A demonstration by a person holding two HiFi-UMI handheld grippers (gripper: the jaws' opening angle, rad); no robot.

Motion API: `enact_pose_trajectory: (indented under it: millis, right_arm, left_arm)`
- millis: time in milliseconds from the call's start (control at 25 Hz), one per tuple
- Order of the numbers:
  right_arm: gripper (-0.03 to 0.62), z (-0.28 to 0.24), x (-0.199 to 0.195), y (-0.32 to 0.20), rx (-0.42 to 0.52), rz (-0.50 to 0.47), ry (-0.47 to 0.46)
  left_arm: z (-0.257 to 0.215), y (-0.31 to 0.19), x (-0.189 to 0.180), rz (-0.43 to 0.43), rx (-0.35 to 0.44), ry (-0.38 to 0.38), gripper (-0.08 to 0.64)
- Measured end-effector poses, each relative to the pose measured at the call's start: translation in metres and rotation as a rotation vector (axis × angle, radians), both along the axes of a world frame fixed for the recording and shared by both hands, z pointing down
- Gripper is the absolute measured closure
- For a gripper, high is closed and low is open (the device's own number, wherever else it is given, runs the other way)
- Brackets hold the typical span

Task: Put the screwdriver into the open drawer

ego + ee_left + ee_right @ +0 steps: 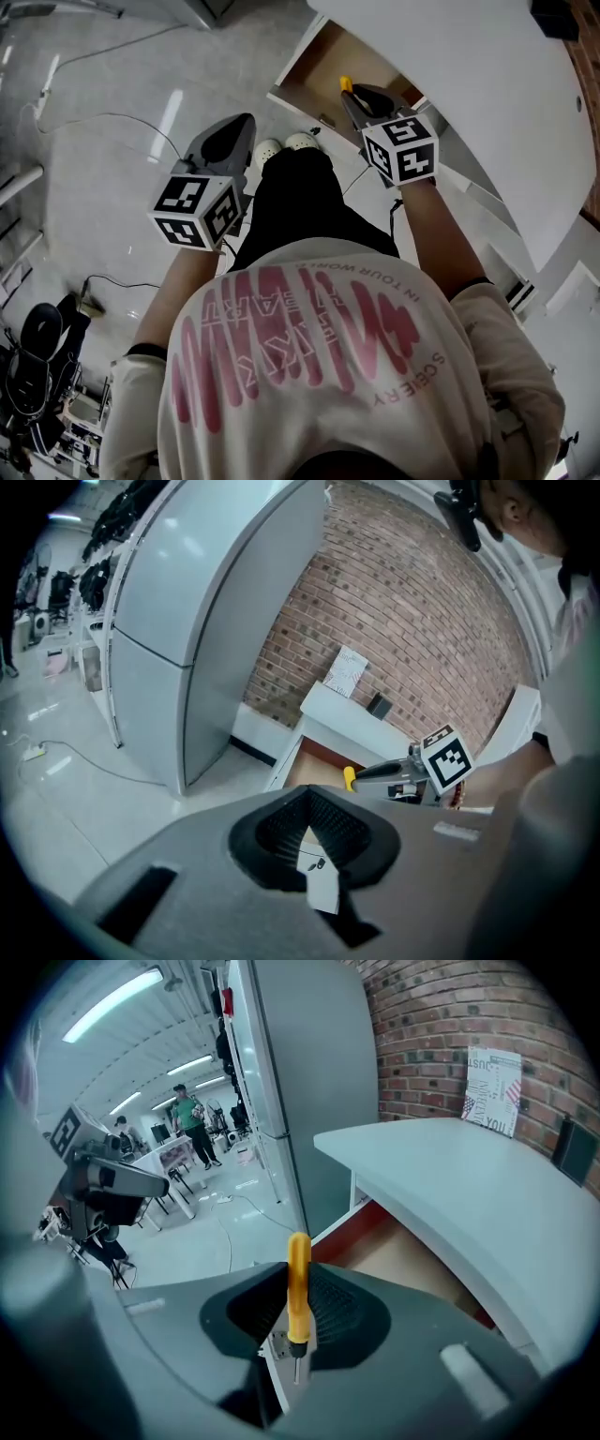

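The screwdriver [298,1288] has a yellow handle that sticks out forward between the jaws of my right gripper [298,1283], which is shut on it; its metal shaft points back toward the camera. In the head view the right gripper [359,98] hangs just above the open drawer [319,70], with the screwdriver's yellow end [345,84] over the drawer's wooden bottom. The left gripper view shows the drawer [314,764] under the white desk and the screwdriver [350,778] beside it. My left gripper [230,139] hangs left of the drawer over the floor, jaws together and empty.
A white desk [450,1176] overhangs the drawer [412,1260], with a brick wall [412,621] behind. A tall grey cabinet [187,621] stands left of the desk. Cables [112,117] lie on the shiny floor. The person's shoes [286,145] stand just before the drawer front.
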State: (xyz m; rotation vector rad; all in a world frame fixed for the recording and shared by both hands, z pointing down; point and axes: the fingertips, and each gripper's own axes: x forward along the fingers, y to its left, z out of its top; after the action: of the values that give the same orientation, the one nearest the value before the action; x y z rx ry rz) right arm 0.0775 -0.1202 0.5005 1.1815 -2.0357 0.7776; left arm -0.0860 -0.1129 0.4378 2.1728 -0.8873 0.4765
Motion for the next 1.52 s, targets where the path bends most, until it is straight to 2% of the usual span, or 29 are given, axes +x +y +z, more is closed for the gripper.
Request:
enact_pose_trajectory:
  millis: [440, 640, 880, 1080, 1520]
  right_arm:
    - [0.511, 0.069, 0.001, -0.009, -0.121, -0.109, 0.047]
    - [0.511, 0.099, -0.002, -0.015, -0.165, -0.124, 0.041]
    - [0.511, 0.13, -0.002, -0.014, -0.204, -0.174, 0.067]
    - [0.511, 0.16, 0.001, -0.013, -0.256, -0.156, 0.08]
    - [0.509, 0.194, 0.013, -0.019, -0.295, -0.166, 0.112]
  left_arm:
    - [0.027, 0.002, -0.001, -0.104, -0.045, -0.012, 0.558]
    - [0.046, 0.004, -0.017, -0.186, -0.078, -0.03, 0.558]
    - [0.062, 0.003, -0.028, -0.233, -0.094, -0.052, 0.558]
    - [0.07, 0.007, -0.022, -0.223, -0.114, -0.035, 0.558]
    - [0.088, 0.013, -0.016, -0.226, -0.138, -0.019, 0.558]
